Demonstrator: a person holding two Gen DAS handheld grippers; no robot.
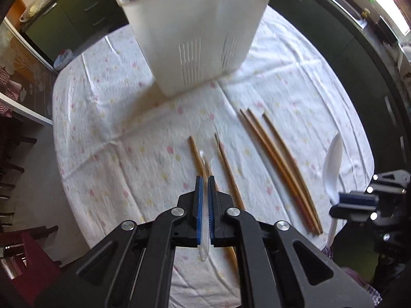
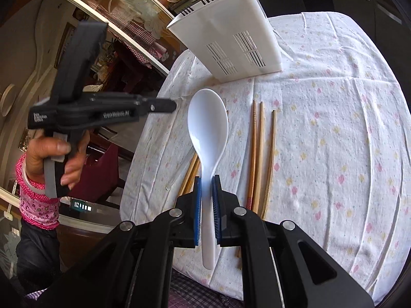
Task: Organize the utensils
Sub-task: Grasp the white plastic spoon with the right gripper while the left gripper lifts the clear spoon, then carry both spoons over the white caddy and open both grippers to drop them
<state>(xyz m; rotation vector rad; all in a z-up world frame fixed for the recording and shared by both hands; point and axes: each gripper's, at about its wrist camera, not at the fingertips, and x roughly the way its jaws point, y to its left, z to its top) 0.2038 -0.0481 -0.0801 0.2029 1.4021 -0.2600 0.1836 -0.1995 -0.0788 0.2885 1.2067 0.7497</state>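
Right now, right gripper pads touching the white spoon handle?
Touching. The right wrist view shows the right gripper with both blue pads pressed against the white spoon at its handle, holding it above the tablecloth.

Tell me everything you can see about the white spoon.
The white spoon is glossy, apparently plastic, with a broad oval bowl and a straight handle. The right gripper is shut on its handle, just below the bowl, holding it off the floral tablecloth, bowl pointing away toward the white utensil holder. Only the blue pads touch it; the handle end pokes out behind them.
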